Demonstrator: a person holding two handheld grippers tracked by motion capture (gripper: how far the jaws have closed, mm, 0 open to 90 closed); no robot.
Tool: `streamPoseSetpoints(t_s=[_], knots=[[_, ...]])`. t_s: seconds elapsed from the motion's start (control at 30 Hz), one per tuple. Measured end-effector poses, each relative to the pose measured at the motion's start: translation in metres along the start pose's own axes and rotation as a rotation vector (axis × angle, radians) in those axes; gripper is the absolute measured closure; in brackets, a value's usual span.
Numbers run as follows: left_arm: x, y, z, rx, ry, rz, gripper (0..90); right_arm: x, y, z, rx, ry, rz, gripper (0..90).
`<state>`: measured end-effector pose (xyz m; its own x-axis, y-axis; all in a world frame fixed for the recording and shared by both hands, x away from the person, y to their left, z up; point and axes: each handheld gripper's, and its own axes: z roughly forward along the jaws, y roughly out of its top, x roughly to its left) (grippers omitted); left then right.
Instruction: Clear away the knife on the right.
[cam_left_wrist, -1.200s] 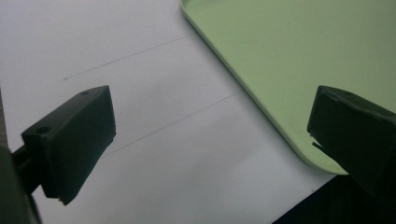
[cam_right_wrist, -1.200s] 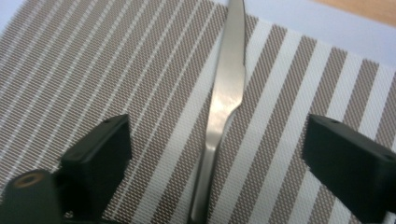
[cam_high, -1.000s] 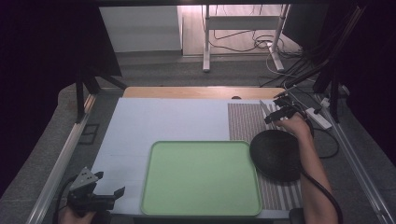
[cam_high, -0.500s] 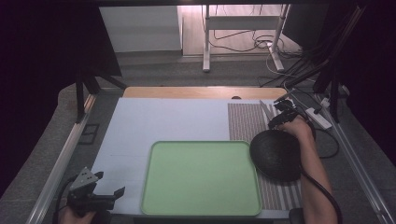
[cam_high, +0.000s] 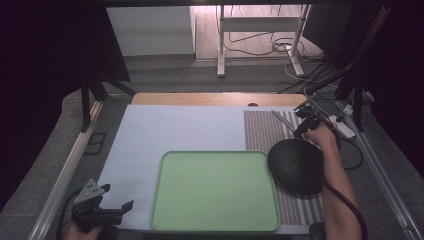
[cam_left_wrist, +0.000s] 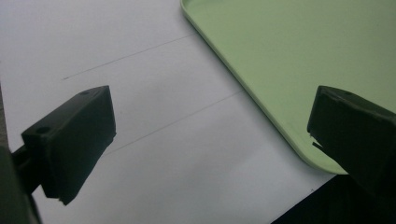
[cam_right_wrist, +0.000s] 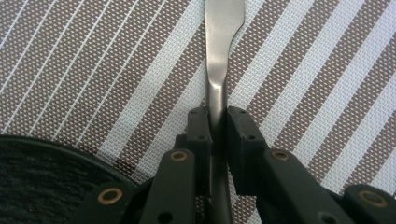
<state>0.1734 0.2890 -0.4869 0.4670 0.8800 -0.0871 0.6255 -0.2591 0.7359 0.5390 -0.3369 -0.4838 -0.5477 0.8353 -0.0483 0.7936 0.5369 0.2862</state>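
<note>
Right gripper (cam_right_wrist: 218, 123) had just closed its jaws on a metal utensil (cam_right_wrist: 219, 56), pads pinching the thin handle, the wider flat part sticking out ahead. Utensil lay on the striped placemat (cam_right_wrist: 93, 70) at the table's far right, just beyond the black plate (cam_high: 296, 165). Green tray (cam_high: 215, 190) sat left of the plate. Left gripper (cam_left_wrist: 210, 140) hovered wide apart, nothing held, over white table (cam_left_wrist: 140, 116) by the tray's corner.

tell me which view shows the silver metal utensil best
The right gripper view: the slim silver metal utensil lies on the striped brown mat, its handle pinched in the right claw. The high view shows it as a thin sliver.
</note>
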Motion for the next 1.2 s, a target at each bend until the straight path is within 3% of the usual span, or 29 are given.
streamPoseSetpoints(t_s=[0.17,0.53,0.67,0.8,0.93,1.2], knots=[[0.0,0.0,0.0,0.0,-0.001,-0.002,2.0,-0.006,-0.005,-0.006,-0.037,-0.012,-0.001,80.4],[0.0,0.0,0.0,0.0,0.0,-0.004,2.0,-0.025,-0.022,-0.029,-0.113,-0.012,0.072,80.5],[0.001,0.0,0.001,0.0,-0.001,-0.008,2.0,-0.024,-0.028,-0.04,-0.129,-0.003,0.088,80.4],[0.001,0.001,0.001,0.0,0.0,-0.008,2.0,-0.014,-0.03,-0.053,-0.163,0.041,0.081,80.4],[0.001,0.0,0.001,-0.002,-0.002,-0.01,2.0,0.003,-0.03,-0.06,-0.178,0.057,0.041,80.4],[0.001,0.0,0.0,-0.009,-0.005,-0.009,2.0,0.042,-0.03,-0.061,-0.176,0.099,-0.01,80.3]])
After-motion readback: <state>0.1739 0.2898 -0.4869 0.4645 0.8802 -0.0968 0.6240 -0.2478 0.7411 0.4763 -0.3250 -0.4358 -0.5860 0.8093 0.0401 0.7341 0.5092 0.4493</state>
